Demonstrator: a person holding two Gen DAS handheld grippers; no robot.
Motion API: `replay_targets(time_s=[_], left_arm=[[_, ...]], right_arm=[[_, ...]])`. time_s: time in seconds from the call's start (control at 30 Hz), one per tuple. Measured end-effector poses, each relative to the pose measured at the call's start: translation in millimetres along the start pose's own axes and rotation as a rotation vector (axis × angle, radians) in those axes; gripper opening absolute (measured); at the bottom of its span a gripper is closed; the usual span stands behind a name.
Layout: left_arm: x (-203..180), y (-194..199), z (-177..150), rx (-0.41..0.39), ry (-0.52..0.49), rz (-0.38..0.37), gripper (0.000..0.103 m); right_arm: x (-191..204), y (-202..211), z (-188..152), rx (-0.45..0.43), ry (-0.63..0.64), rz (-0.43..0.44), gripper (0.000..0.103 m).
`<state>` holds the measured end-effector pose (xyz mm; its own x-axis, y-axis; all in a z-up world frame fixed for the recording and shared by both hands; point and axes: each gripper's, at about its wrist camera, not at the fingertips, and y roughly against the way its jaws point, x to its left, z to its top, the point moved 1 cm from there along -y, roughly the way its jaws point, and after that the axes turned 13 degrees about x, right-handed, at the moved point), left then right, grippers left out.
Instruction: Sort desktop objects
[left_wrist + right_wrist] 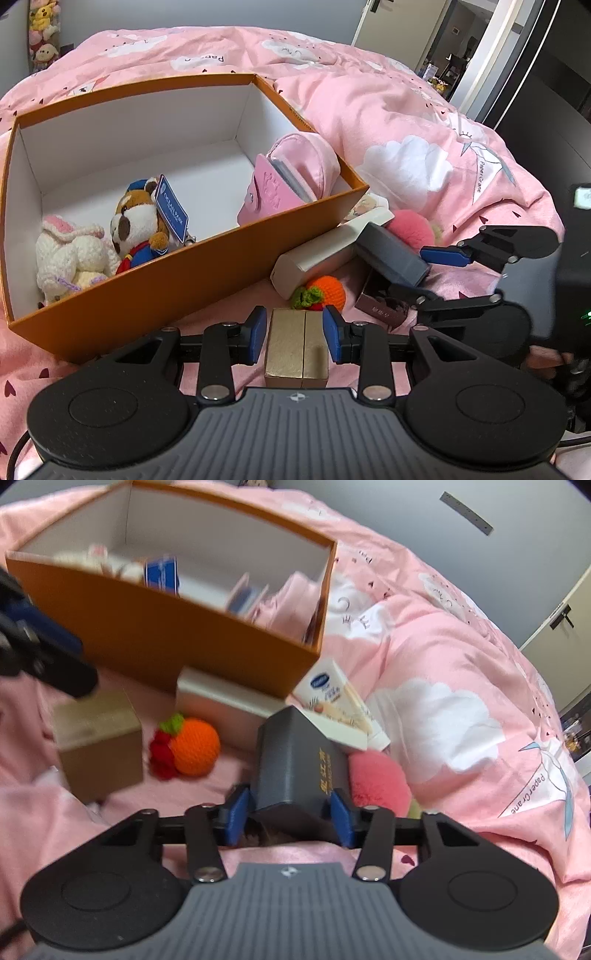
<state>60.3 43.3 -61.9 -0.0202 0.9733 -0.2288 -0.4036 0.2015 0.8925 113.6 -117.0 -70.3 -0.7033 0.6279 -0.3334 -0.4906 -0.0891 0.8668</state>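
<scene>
A pink quilt (388,122) printed with white clouds covers the whole surface, and on it sits the landmark, an open orange cardboard box (177,269) with white inner walls. Inside the box, at its left end, lie a white crocheted bunny (70,254) and a plush raccoon (138,229) in a blue outfit with a blue tag; at its right end a pink pouch (291,177) leans against the wall. Just outside the box's near long wall, a white carton (314,254) rests touching that wall. A dark grey box (299,760) with gold lettering lies in front of the orange box's right corner, and the right gripper (290,808) has its blue pads pressed against both of its sides, clamped on it. A gold box (295,347) stands in front of the orange box's near wall; the left gripper (295,328) brackets it, pads close to its two sides, though I cannot tell whether they press it. A pink pompom (410,229) lies beyond the grey box, and a cream tube (343,705) leans at the orange box's right corner. A crocheted orange fruit (192,746) sits between the gold box and the grey box.
</scene>
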Motion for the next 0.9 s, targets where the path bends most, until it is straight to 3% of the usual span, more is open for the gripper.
replay_targets(time_s=[0.2,0.33,0.57,0.67,0.9], left_arm=[[-2.9,5.8,1.5,-0.018,0.004,-0.005,0.038],[-5.0,7.2,2.2,-0.021,0.007,-0.03,0.038],[-8.9,-0.7,2.2,0.026,-0.011,-0.017,0.038],[-13.7,-9.8,0.5,0.07,-0.046,-0.005,0.048],[-7.0,-22.6,-5.6,0.119,-0.05,0.083,0.049]], right_arm=[[-4.9,31.5,4.3,-0.067,-0.049,0.18,0.041],[-8.1,34.5,2.1,-0.053,-0.095,0.29,0.041],[-17.3,15.2,-5.1,0.029,-0.183,0.385,0.041],[-15.9,18.0,-7.9,0.024,-0.185,0.385,0.041],[-23.1,29.0,-8.6,-0.005,-0.196,0.41,0.041]])
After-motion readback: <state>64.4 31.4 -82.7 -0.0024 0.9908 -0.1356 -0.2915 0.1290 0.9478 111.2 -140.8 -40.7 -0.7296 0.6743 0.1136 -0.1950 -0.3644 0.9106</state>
